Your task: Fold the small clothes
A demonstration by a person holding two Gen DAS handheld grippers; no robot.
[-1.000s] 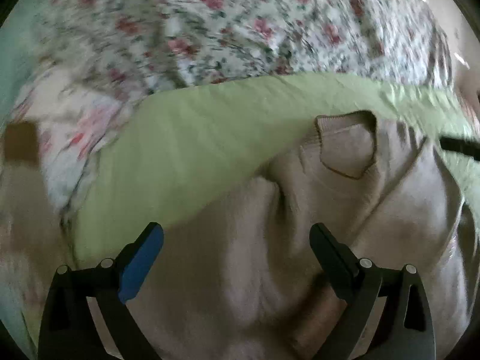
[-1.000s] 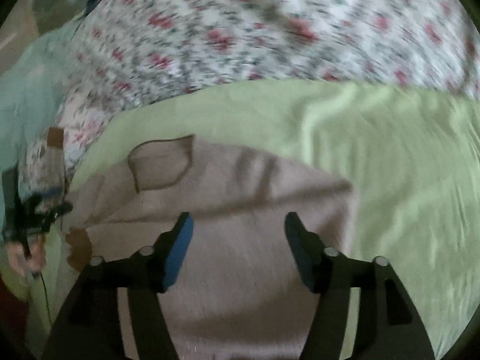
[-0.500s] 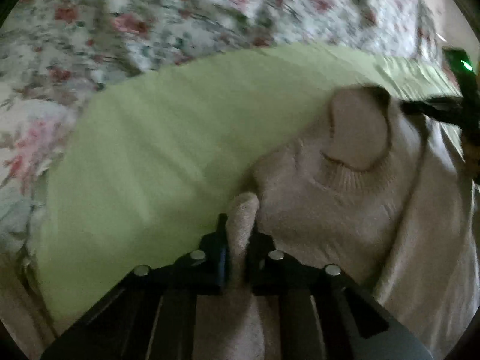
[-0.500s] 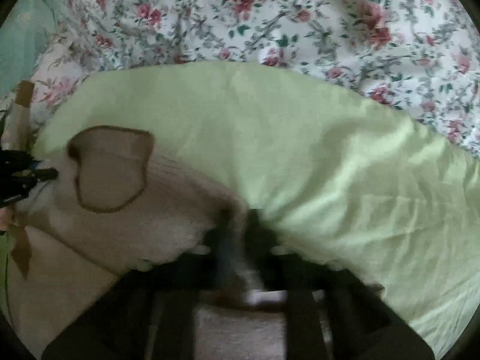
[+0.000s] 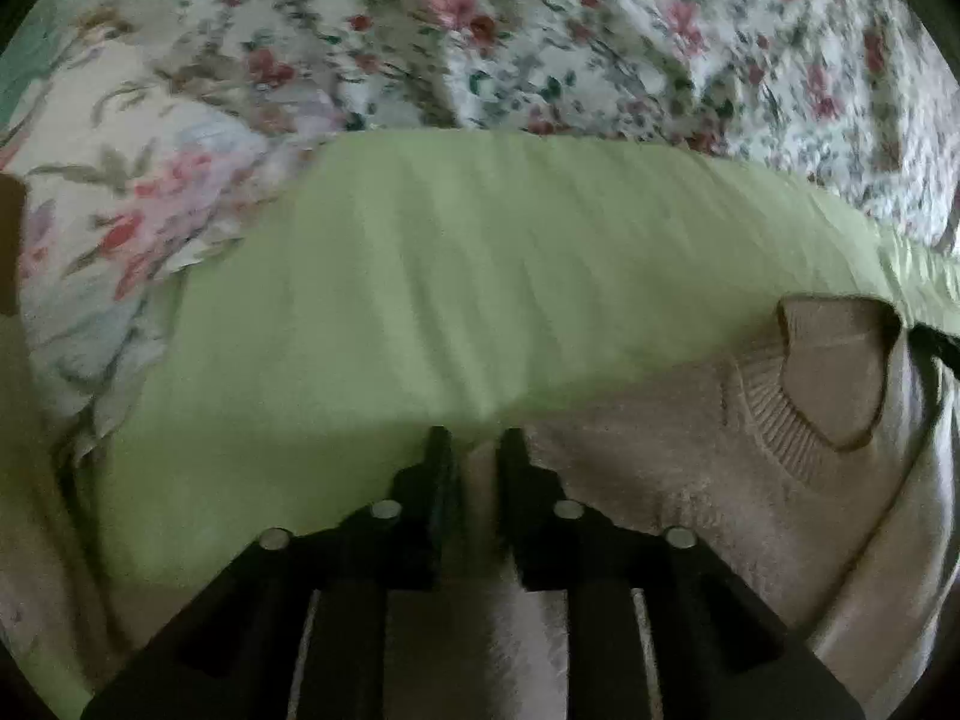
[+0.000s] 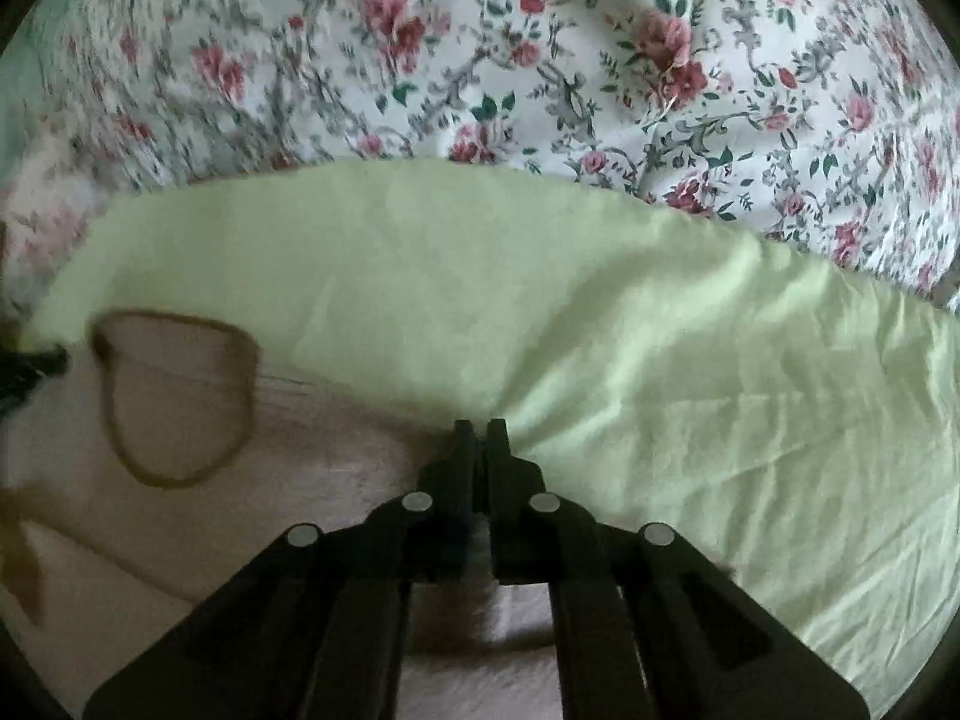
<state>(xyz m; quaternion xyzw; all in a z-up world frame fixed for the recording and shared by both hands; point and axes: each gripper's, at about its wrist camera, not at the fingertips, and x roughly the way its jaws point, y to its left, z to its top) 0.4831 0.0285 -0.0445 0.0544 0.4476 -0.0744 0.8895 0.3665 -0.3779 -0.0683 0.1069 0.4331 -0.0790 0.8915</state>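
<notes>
A small beige knit sweater [image 5: 690, 450] with a brown-trimmed V neck [image 5: 834, 372] lies on a light green cloth [image 5: 450, 276]. My left gripper [image 5: 474, 450] is shut on the sweater's left shoulder edge, with a fold of knit between the fingers. In the right wrist view the sweater [image 6: 288, 480] lies at lower left, its neck opening [image 6: 174, 396] to the left. My right gripper [image 6: 480, 438] is shut on the sweater's right shoulder edge, where it meets the green cloth [image 6: 660, 360].
A floral bedsheet [image 6: 540, 60] lies beyond the green cloth and shows in the left wrist view [image 5: 540, 30] too. The other gripper's dark tip shows at the right edge of the left view [image 5: 936, 342] and the left edge of the right view [image 6: 30, 366].
Both grippers were open above the sweater a second ago. Each has since closed on a shoulder edge and now sits at the sweater's top edge.
</notes>
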